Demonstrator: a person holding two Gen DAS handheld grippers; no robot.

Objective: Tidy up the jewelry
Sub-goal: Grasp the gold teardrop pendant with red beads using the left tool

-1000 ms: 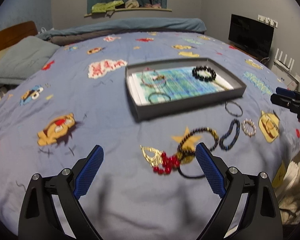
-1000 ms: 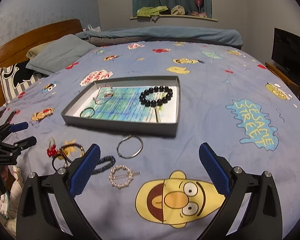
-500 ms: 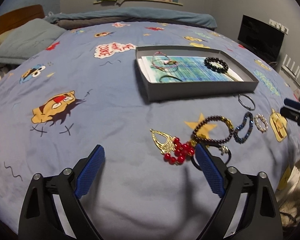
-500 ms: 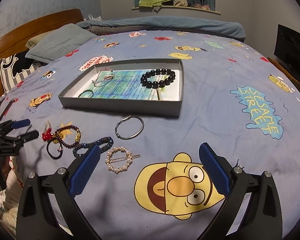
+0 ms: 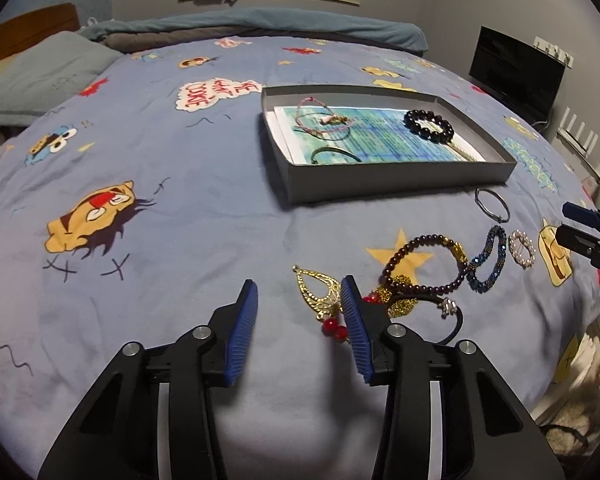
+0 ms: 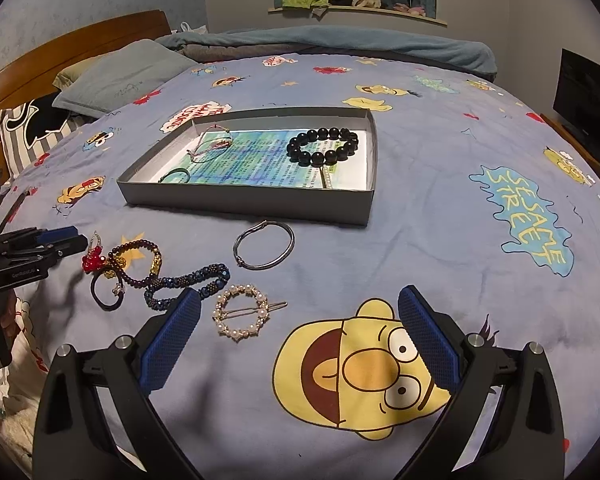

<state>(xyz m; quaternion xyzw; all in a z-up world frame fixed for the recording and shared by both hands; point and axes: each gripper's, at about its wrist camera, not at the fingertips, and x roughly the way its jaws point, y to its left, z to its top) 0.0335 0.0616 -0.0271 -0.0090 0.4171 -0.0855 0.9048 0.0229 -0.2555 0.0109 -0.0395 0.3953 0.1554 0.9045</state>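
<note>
While the left tool (image 5: pixel 298 294) is closing with nothing between, its finger hides part of the earring (image 5: pixel 316 292) near the tray (image 5: pixel 400 184); right tool (image 6: pixel 300 308) wide open, empty, on the bed (image 6: pixel 420 240).

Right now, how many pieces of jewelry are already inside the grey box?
3, maybe 4: a black bead bracelet at the right, a pink cord bracelet at the back left, a dark green loop at the front left. A thin pale strand under the beads may be separate.

Bed w/ cartoon blanket (image 6: pixel 440 216) carries grey tray (image 6: pixel 252 202), loose bracelets (image 6: pixel 188 280), bangle (image 6: pixel 264 250), pearl clip (image 6: pixel 242 316), pillows (image 6: pixel 116 76)
</note>
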